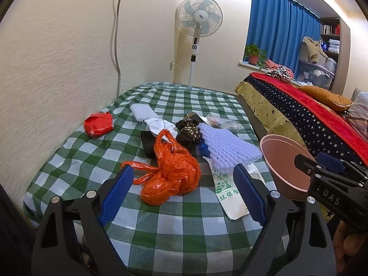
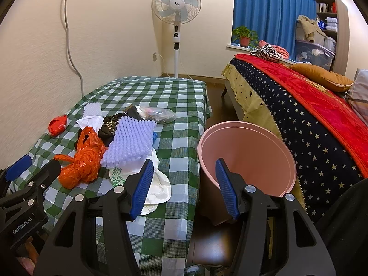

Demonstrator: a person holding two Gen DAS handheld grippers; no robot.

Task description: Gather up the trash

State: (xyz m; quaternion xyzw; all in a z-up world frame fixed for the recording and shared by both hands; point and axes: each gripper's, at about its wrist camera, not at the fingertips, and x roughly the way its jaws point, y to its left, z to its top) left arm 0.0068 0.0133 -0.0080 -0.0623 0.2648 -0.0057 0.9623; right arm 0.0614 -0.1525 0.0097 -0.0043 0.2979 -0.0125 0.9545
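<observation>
Tongs both spread, gripping nothing; drop your left tongs [image 1: 184, 184] around the orange bag [image 1: 169, 172], then pinch, swing to the pink bin [image 2: 247, 154].

Crumpled orange plastic bag [image 1: 171, 172], lilac bubbly foam sheet [image 1: 227, 147], white paper wrapper [image 1: 230, 191] and red wad [image 1: 99, 124] strewn over checked surface [image 1: 161, 230], beside empty pink bin [image 2: 248, 156].

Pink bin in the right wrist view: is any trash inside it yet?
No: the pink bin shows only bare pink inner wall, while the orange plastic bag lies on the checkered table.
</observation>
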